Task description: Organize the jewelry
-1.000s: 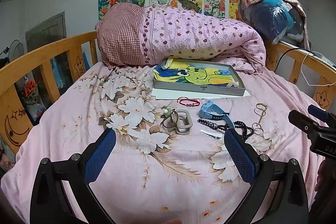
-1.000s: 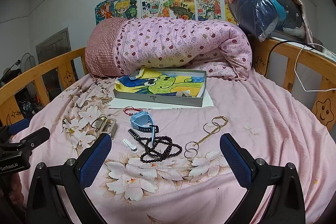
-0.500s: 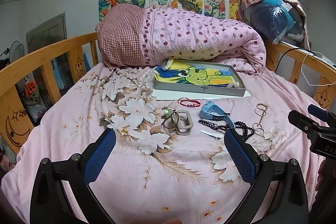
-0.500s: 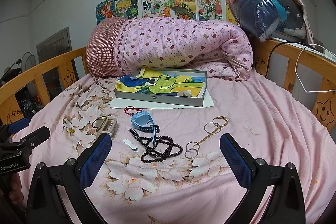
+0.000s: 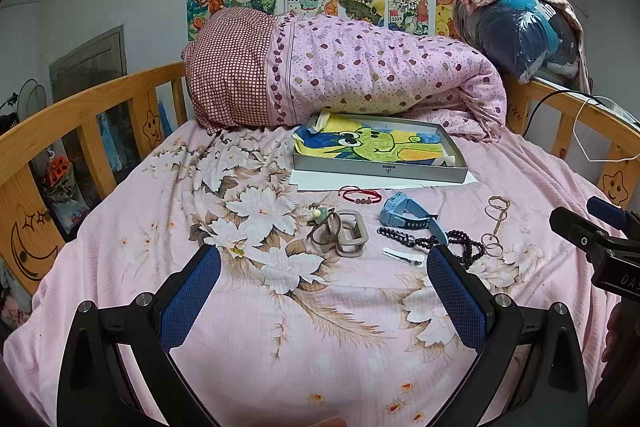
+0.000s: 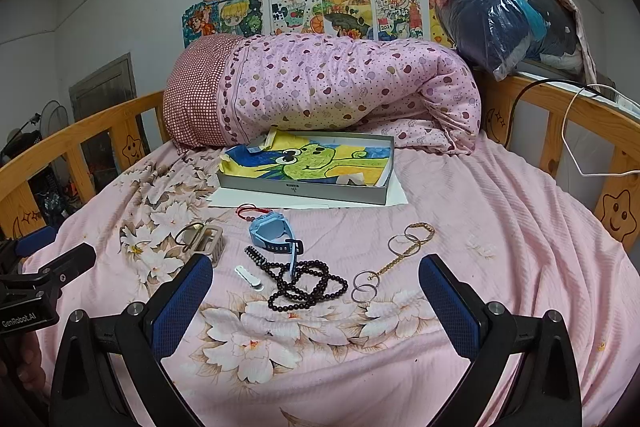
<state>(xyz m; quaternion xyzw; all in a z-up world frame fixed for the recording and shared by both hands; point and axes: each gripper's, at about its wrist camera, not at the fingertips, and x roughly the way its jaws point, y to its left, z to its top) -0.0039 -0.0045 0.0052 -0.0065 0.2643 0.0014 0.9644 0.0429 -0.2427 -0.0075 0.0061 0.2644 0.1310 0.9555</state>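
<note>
Right wrist, beads (image 6: 306,285) between spread fingers (image 6: 182,303)

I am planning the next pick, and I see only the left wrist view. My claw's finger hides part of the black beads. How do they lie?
Observer: The right wrist view shows the beads whole. They lie in a loose coil.
Operator: Is anything lying over them?
Observer: Yes, the strap of the watch crosses the top of the coil.
Operator: Is the right claw open?
Observer: Yes, the right claw is open and empty.
</note>
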